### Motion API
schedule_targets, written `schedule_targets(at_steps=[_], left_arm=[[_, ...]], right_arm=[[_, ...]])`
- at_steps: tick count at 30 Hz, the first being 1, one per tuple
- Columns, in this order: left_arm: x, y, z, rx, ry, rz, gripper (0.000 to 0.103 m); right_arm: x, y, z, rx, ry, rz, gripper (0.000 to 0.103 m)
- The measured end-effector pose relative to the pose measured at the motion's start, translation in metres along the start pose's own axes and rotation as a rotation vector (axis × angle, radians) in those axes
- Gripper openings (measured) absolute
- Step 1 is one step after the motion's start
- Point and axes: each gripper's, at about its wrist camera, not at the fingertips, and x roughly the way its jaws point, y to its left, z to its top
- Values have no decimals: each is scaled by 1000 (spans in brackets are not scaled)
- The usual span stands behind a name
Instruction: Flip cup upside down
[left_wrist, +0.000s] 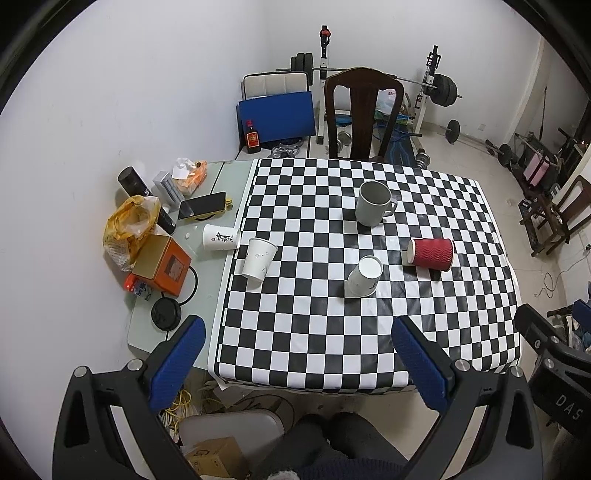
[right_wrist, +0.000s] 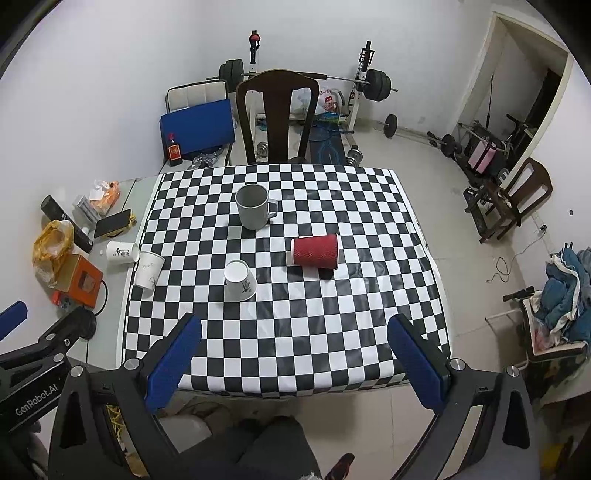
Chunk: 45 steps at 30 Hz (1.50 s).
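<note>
A checkered cloth (left_wrist: 314, 332) (right_wrist: 295, 332) covers the table. On it a grey mug (left_wrist: 373, 203) (right_wrist: 254, 206) stands upright at the far middle. A red ribbed paper cup (left_wrist: 431, 253) (right_wrist: 316, 252) lies on its side. A white paper cup (left_wrist: 364, 276) (right_wrist: 240, 280) stands upside down near the middle. Another white paper cup (left_wrist: 258, 259) (right_wrist: 149, 270) stands upright at the cloth's left edge. A third white cup (left_wrist: 221, 237) (right_wrist: 122, 252) lies on its side left of the cloth. My left gripper (left_wrist: 295, 343) and right gripper (right_wrist: 293, 341) are open and empty above the table's near edge.
Left of the cloth lie a phone (left_wrist: 202, 205), an orange box (left_wrist: 162, 264), a yellow bag (left_wrist: 131, 225), tissues (left_wrist: 190, 173) and a black puck with cable (left_wrist: 165, 314). A dark wooden chair (left_wrist: 364, 110) stands behind the table. Weights fill the back.
</note>
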Motion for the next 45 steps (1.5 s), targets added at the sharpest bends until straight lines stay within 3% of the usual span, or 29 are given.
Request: schedule_targets(at_steps=[45], left_arm=[[0, -1, 4, -5, -1, 1, 103]], right_arm=[[3, 4, 5, 1, 8, -2, 102]])
